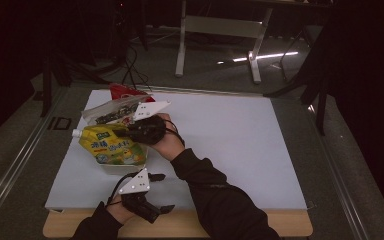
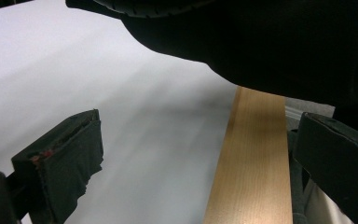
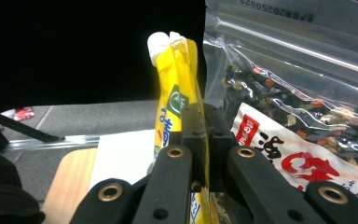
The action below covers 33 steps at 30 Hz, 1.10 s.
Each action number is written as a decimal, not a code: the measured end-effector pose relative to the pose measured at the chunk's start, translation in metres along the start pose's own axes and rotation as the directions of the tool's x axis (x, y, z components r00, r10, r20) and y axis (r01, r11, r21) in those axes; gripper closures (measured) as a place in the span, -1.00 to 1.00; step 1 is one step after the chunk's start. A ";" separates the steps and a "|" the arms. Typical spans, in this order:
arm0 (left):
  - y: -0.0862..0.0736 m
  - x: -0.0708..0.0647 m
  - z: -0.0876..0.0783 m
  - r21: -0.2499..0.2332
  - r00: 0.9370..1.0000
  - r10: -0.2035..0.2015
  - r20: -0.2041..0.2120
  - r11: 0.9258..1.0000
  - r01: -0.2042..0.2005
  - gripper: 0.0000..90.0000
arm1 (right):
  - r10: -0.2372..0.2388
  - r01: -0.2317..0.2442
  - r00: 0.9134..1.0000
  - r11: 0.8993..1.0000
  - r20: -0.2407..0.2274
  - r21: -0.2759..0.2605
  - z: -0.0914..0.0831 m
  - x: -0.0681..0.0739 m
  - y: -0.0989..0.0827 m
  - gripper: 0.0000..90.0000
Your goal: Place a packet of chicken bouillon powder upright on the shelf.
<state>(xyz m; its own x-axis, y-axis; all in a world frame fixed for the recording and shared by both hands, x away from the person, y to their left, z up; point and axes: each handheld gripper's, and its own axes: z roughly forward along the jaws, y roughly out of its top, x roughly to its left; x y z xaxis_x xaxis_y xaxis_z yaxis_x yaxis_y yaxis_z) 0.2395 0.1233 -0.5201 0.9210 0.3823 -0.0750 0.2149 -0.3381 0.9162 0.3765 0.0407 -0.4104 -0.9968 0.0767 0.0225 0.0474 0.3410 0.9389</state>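
A yellow spouted pouch (image 1: 111,146) with a white cap lies at the left of the white sheet (image 1: 230,145). My right gripper (image 1: 124,132) reaches across from the right and is shut on its upper edge. In the right gripper view the jaws (image 3: 201,140) pinch the thin yellow pouch (image 3: 176,88), which stands up between them. My left gripper (image 1: 162,192) rests near the table's front edge with its jaws wide apart and nothing between them. In the left gripper view its black pads (image 2: 70,154) frame bare white sheet and the wooden edge (image 2: 251,158).
A clear zip bag of dried mix (image 1: 111,112) lies just behind the pouch, close beside it in the right gripper view (image 3: 303,88). A red packet (image 1: 122,92) sits at the sheet's far left corner. A dark sleeve (image 1: 215,195) crosses the front middle.
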 end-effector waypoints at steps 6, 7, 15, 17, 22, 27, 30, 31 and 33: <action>0.000 -0.001 0.000 0.000 1.000 0.008 -0.001 1.000 -0.008 -0.94 | 0.004 -0.003 0.999 1.000 0.052 -0.028 0.007 -0.002 0.001 1.00; 0.000 -0.001 -0.001 0.000 1.000 0.010 -0.002 1.000 -0.010 -0.94 | 0.004 -0.002 0.998 0.999 0.055 -0.042 0.007 -0.002 0.000 1.00; -0.002 0.000 -0.005 -0.002 1.000 0.005 -0.008 1.000 -0.005 -0.94 | 0.057 -0.047 0.995 0.991 0.077 -0.125 0.007 0.000 -0.013 1.00; -0.003 -0.001 -0.005 0.000 1.000 0.001 -0.006 1.000 -0.001 -0.94 | 0.063 -0.053 0.995 0.990 0.075 -0.127 0.005 -0.002 -0.016 1.00; -0.003 -0.001 -0.004 0.005 1.000 0.003 -0.006 1.000 -0.003 -0.94 | 0.071 -0.061 0.994 0.992 0.081 -0.109 0.004 -0.002 -0.026 1.00; -0.003 0.000 -0.003 0.003 1.000 -0.001 -0.006 1.000 0.001 -0.94 | 0.060 -0.055 0.996 0.995 0.061 -0.078 0.003 -0.001 -0.033 0.97; -0.003 0.000 -0.003 0.002 1.000 0.001 -0.006 1.000 -0.001 -0.94 | 0.047 -0.045 0.998 0.998 0.046 -0.034 0.003 0.000 -0.030 0.73; -0.003 0.000 -0.003 0.001 1.000 0.002 -0.006 1.000 -0.002 -0.94 | 0.031 -0.030 0.998 0.999 0.052 -0.023 0.002 0.001 -0.030 0.70; -0.003 -0.001 -0.003 0.000 1.000 0.001 -0.007 1.000 -0.001 -0.94 | 0.033 -0.033 0.998 0.999 0.050 0.006 0.001 0.003 -0.029 0.58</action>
<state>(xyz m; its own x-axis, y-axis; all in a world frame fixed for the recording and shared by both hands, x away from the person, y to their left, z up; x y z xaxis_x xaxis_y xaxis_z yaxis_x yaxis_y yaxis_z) 0.2374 0.1267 -0.5217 0.9188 0.3883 -0.0709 0.2137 -0.3383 0.9165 0.3718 0.0321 -0.4377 -0.9902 0.1348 0.0359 0.0808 0.3444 0.9354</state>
